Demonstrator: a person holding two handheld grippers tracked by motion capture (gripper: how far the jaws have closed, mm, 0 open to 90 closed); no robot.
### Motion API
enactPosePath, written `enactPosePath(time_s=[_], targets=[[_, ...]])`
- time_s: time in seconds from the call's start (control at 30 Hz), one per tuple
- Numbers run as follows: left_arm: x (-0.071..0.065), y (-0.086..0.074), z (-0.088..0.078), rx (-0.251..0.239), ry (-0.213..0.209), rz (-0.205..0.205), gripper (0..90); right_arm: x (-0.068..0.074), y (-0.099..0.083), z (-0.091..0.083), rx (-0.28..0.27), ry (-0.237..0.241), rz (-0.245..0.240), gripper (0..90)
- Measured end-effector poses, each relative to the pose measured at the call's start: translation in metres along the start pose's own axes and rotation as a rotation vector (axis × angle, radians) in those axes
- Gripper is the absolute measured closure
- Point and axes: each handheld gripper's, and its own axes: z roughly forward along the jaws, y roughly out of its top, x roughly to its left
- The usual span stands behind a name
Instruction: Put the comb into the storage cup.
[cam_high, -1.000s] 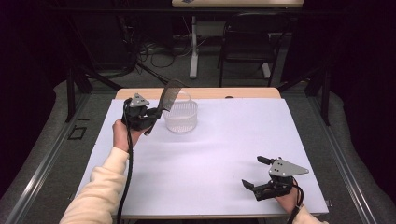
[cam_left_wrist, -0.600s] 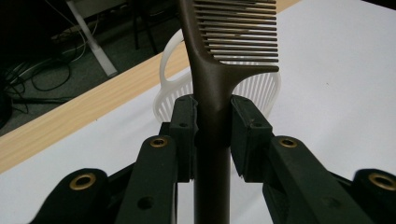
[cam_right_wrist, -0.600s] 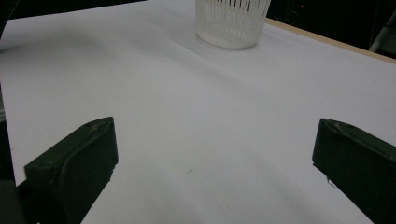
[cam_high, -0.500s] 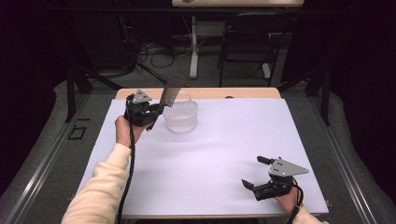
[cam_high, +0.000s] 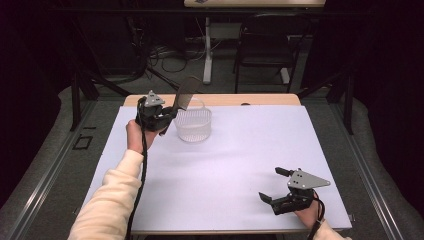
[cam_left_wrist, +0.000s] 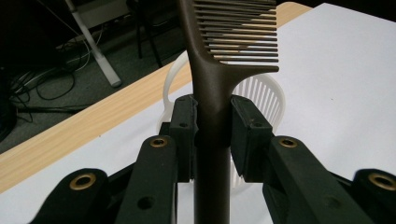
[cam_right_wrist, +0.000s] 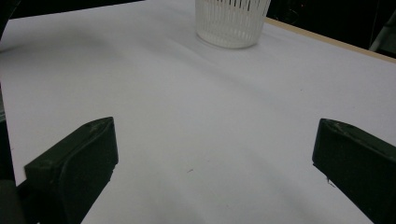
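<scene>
Near the worktop's far left corner, my left claw (cam_high: 169, 114) clenches the comb (cam_high: 187, 92) upright, teeth up, just beside the basket (cam_high: 194, 125); right claw (cam_high: 276, 185) released, well apart.

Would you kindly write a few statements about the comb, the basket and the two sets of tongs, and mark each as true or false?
1. The left tongs are closed on the handle of the brown comb. True.
2. The comb lies flat on the white table cover. False: it is held up in the air, teeth end uppermost, beside the basket.
3. The white slatted basket stands upright near the far edge of the cover. True.
4. The right tongs hold the basket. False: they are open with nothing between them, near the front right corner, far from the basket.
</scene>
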Motion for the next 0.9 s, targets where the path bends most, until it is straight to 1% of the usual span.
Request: enactPosePath(time_s=[0.33,0.63,0.83,0.9], targets=[[0.0,0.007,0.004,-0.013,0.003,0.004,72.3,0.0,0.0,0.0,0.004,-0.002,-0.002,0.0],[0.001,0.011,0.008,-0.012,0.008,0.007,72.3,0.0,0.0,0.0,0.001,-0.001,-0.003,0.0],[0.002,0.016,0.012,-0.022,0.009,0.005,72.3,0.001,0.0,-0.001,0.004,0.001,0.003,0.0],[0.001,0.017,0.013,-0.029,0.011,0.004,72.3,0.0,0.0,0.0,0.004,0.0,-0.003,0.0]])
